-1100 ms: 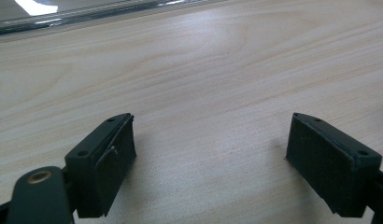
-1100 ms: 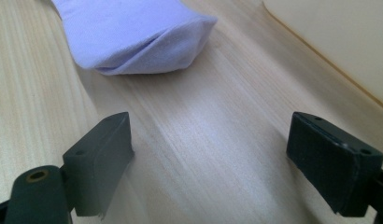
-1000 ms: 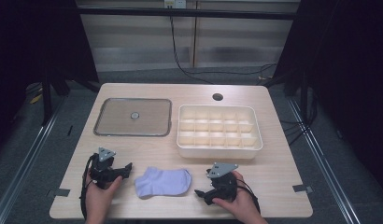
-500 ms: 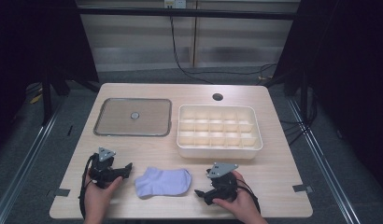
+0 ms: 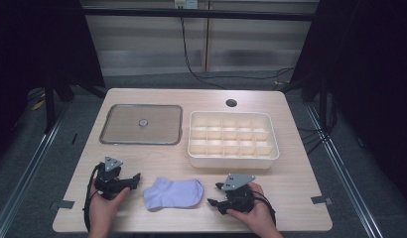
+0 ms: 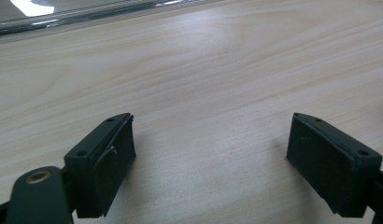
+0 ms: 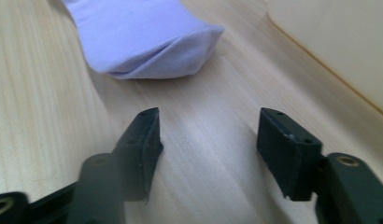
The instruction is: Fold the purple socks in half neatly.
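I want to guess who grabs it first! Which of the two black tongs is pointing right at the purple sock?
The right tongs: the soft light-purple sock lies just ahead of their open jaws. The left tongs face bare wooden table.

A pale lilac sock (image 5: 173, 193) lies ahead of the black right gripper (image 7: 208, 140); beyond it, a cream divided box (image 5: 233, 140) on light wood-grain table (image 5: 291, 183).

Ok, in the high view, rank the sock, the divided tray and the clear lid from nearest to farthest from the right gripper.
From the right gripper:
1. Sock, just to its left on the table's near edge.
2. Divided tray, behind it on the right half.
3. Clear lid, far back on the left.
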A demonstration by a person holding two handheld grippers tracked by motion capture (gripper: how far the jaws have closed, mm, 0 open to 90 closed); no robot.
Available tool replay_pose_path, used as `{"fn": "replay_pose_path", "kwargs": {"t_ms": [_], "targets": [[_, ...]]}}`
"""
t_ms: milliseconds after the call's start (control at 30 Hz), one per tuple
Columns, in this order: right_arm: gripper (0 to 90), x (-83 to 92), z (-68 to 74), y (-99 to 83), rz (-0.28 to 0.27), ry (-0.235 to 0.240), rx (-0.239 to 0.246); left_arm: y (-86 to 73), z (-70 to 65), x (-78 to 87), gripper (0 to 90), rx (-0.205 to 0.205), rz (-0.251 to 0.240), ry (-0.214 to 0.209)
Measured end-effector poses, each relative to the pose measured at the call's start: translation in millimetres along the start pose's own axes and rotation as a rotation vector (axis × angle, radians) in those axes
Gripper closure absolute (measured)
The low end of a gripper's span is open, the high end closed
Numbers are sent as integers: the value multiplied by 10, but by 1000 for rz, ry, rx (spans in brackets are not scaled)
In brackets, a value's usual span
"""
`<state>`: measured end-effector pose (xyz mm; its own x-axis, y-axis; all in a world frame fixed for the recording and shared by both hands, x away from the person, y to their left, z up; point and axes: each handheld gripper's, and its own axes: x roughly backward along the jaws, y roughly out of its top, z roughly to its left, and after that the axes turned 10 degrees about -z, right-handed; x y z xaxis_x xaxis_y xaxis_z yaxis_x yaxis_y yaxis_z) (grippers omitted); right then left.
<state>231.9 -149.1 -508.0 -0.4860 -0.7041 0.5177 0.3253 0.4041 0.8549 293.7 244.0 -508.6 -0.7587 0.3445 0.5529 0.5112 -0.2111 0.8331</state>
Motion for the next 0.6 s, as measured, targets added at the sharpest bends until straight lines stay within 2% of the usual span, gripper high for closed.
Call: {"fn": "replay_pose_path", "kwargs": {"t_ms": [67,133,167,200,233,300,333,367,400,433,467,500,600], "targets": [[626,28,6,29,17,4,36,-1,3,4,159,1,0,0],[654,33,6,34,25,13,37,0,2,7,163,2,-1,-1],[738,40,12,32,26,37,15,5,-1,17,206,5,3,3],[738,40,12,32,26,37,15,10,-3,28,206,2,7,7],[766,33,38,43,31,54,25,15,-11,36,255,7,7,3],[780,29,55,56,40,59,42,34,-28,61,255,11,29,-8],[786,9,99,76,49,78,42,55,-50,95,277,6,42,-15],[786,9,99,76,49,78,42,71,-67,116,297,9,42,-23],[793,2,106,82,50,83,50,96,-88,151,297,13,49,-38],[820,-20,138,102,56,94,41,128,-110,204,396,8,67,-63],[827,-28,142,106,60,97,49,141,-132,233,419,12,72,-70],[827,-28,142,106,60,97,49,160,-155,279,419,23,84,-96],[851,-64,136,114,52,118,41,174,-198,353,473,96,125,-192]]}}
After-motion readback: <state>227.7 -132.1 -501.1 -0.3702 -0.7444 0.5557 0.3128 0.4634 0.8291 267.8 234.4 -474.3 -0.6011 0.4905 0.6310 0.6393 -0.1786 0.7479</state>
